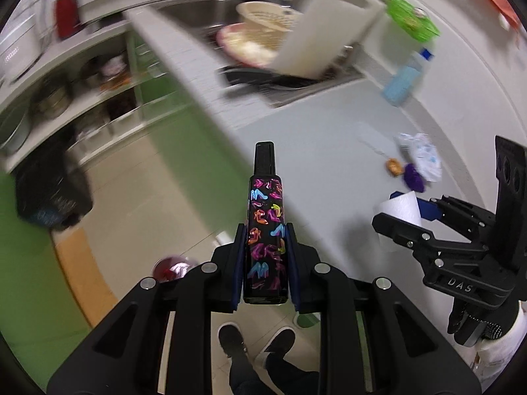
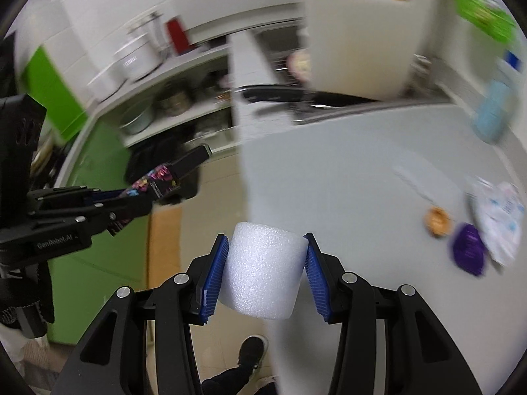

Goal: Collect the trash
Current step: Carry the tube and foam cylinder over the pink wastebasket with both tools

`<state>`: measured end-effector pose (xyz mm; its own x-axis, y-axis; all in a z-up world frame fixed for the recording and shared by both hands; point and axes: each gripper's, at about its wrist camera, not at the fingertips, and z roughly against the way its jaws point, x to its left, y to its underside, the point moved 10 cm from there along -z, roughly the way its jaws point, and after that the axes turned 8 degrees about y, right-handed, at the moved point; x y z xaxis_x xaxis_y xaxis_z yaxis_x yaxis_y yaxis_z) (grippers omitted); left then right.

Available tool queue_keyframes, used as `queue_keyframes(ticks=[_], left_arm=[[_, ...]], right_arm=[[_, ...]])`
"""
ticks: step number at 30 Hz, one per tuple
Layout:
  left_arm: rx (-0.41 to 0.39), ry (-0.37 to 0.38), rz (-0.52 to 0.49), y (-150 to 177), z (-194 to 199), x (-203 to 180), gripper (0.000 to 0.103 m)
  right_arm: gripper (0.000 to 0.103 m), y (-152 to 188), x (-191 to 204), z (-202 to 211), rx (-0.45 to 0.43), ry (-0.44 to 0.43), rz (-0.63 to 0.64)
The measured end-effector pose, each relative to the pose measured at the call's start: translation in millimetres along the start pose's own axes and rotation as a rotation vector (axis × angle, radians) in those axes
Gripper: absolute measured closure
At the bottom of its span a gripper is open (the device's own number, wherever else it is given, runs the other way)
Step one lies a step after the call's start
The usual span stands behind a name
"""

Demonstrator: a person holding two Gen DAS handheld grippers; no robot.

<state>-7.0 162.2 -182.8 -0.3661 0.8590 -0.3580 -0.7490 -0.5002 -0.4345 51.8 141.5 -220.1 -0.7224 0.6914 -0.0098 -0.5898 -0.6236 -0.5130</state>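
In the left wrist view my left gripper [image 1: 266, 230] is shut on a black tube [image 1: 266, 204] printed with colourful shoes, which sticks out forward over the counter edge. My right gripper [image 2: 266, 240] is shut on a white foam cylinder [image 2: 263, 273], its blue pads pressing both sides. Each gripper shows in the other's view: the right gripper [image 1: 402, 215] with the foam [image 1: 400, 205] at the right, the left gripper [image 2: 131, 197] with the tube [image 2: 158, 177] at the left. On the counter lie an orange wrapper [image 1: 393, 166], a purple wrapper [image 1: 413, 177] and a crumpled white packet [image 1: 425, 154].
The grey counter [image 1: 313, 151] runs back to a sink holding a white cutting board [image 1: 326, 23] and dishes. A blue bottle [image 1: 406, 79] stands by the wall. Left of the counter are shelves with pots and a black bag [image 1: 49, 191] on the floor. A person's shoes [image 1: 230, 335] show below.
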Motion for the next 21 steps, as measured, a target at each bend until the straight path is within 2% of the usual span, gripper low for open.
queue_keyframes(ticks=[7, 12, 18, 21], left_arm=[[0.005, -0.09, 0.164, 62, 10, 96, 0.081], [0.035, -0.117, 0.27, 106, -8, 158, 0.081], [0.1, -0.114, 0.357, 163, -72, 230, 0.081], [0.13, -0.105, 0.388, 189, -118, 263, 0.081]], right_arm=[[0.058, 3, 91, -61, 0.072, -0.098, 0.137], [0.058, 19, 136, -117, 0.14, -0.129, 0.202], [0.058, 54, 170, -211, 0.223, -0.131, 0.257], [0.058, 76, 177, -265, 0.264, -0.128, 0.262]])
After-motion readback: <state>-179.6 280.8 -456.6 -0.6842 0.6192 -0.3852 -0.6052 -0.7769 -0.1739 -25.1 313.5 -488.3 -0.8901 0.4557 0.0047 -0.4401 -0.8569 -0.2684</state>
